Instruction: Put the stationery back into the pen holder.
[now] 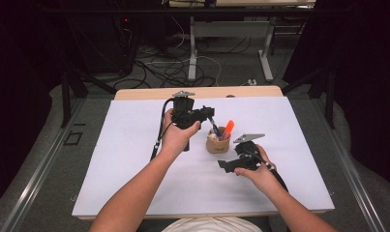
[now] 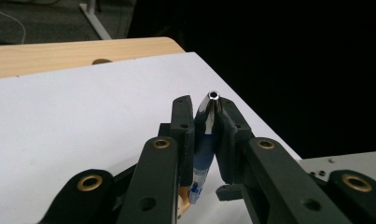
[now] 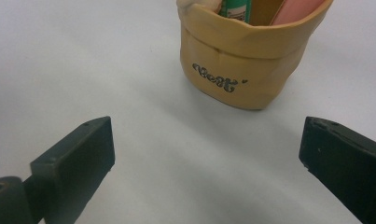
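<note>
So the left gripper (image 1: 208,115) has its fingers (image 2: 183,126) clenched on a blue pen (image 2: 205,140), pinching it up near the metal tip, held right over the little tan pouch (image 1: 217,143) in the middle of the white bench (image 1: 134,145); the pen looks light and stiff, but that smooth barrel could slip or swivel, so I'd grab mid-barrel. The right gripper (image 1: 225,166) sits just beside the pouch with fingers (image 3: 73,158) released, wide apart; the pouch looks soft and tippy, with an orange marker (image 1: 228,128) sticking out, so steady it by the wall.
</note>
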